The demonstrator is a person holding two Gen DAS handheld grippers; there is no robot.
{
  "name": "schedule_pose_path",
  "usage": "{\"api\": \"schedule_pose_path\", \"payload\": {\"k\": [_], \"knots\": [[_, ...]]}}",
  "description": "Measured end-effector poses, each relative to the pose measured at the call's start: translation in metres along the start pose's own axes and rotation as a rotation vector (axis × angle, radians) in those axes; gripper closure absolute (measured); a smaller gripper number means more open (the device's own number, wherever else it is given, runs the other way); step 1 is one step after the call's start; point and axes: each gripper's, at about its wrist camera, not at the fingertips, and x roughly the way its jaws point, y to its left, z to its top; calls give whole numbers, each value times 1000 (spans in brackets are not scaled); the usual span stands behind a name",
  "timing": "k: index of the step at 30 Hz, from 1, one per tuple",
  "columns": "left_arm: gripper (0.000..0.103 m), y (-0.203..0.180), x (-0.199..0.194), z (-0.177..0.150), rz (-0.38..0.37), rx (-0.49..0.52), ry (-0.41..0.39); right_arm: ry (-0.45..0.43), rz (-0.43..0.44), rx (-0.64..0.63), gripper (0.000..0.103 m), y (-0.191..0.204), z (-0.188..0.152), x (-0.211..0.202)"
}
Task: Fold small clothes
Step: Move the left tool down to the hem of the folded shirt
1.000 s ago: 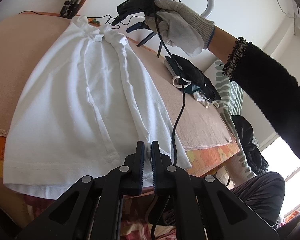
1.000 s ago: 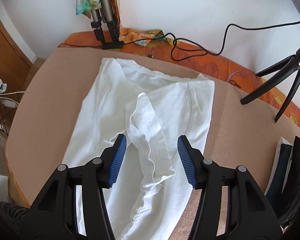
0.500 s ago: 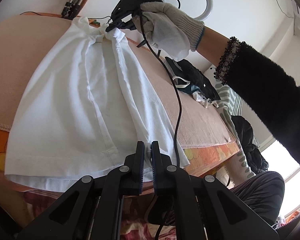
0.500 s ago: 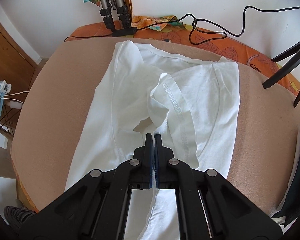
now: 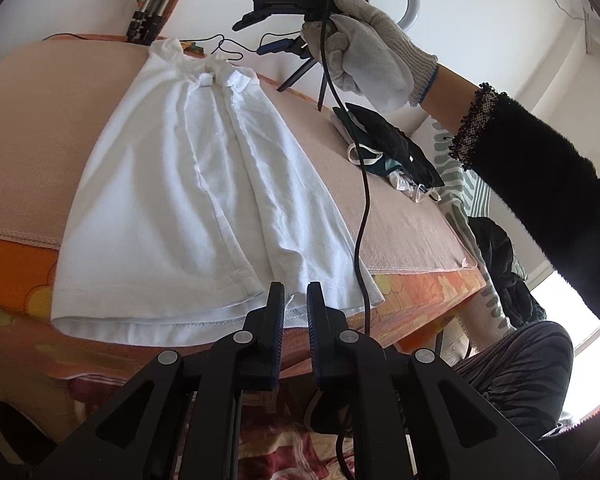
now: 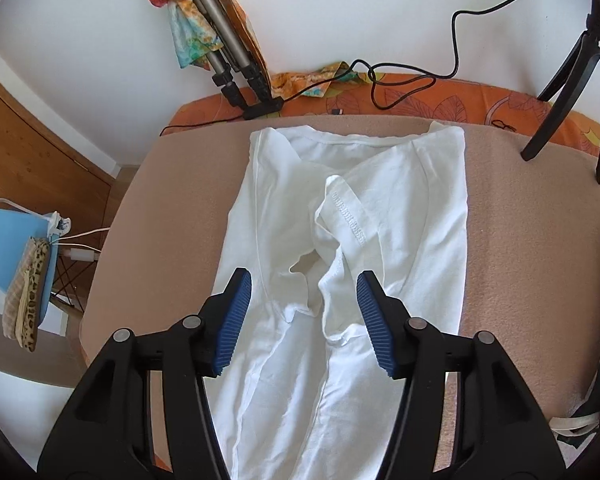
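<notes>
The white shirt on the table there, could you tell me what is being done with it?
A person is folding the white shirt on the tan-covered table with two hand-held grippers. The shirt lies narrowed, sides and sleeves folded in. The left gripper pinches the bottom hem, its jaws easing apart. The right gripper, in a gloved hand, hangs above the collar end, jaws opening, nothing gripped.

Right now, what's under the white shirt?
The shirt lies flat on a tan blanket over an orange patterned sheet. Whatever is directly beneath the cloth is covered.
</notes>
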Motion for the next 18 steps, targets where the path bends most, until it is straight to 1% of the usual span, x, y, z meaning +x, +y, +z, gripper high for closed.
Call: {"api": "schedule_pose_path", "payload": {"k": [2,3,4,5,9,10,11,14,18], "knots": [[92,0,-9,0,24,25,-9,-30,1,2,45,-3,-11,-26],[90,1,-14,1,38,34,-17,-41,6,-1,45,-5,-18,-39],[84,4,-20,2,48,36,-26,-54,6,-4,45,-7,-27,-51],[81,6,-26,4,57,39,-34,-63,8,-7,45,-9,-37,-64],[80,20,-47,11,117,67,-49,-85,22,-11,45,-16,-82,-108],[79,24,-50,13,130,67,-46,-87,21,-12,45,-18,-95,-116],[75,29,-54,15,146,62,-42,-86,14,-15,45,-19,-108,-124],[73,45,-62,20,167,38,-22,-70,-19,-32,45,-22,-149,-137],[73,63,-63,25,165,-9,31,-29,-46,-35,45,-26,-205,-133]]}}
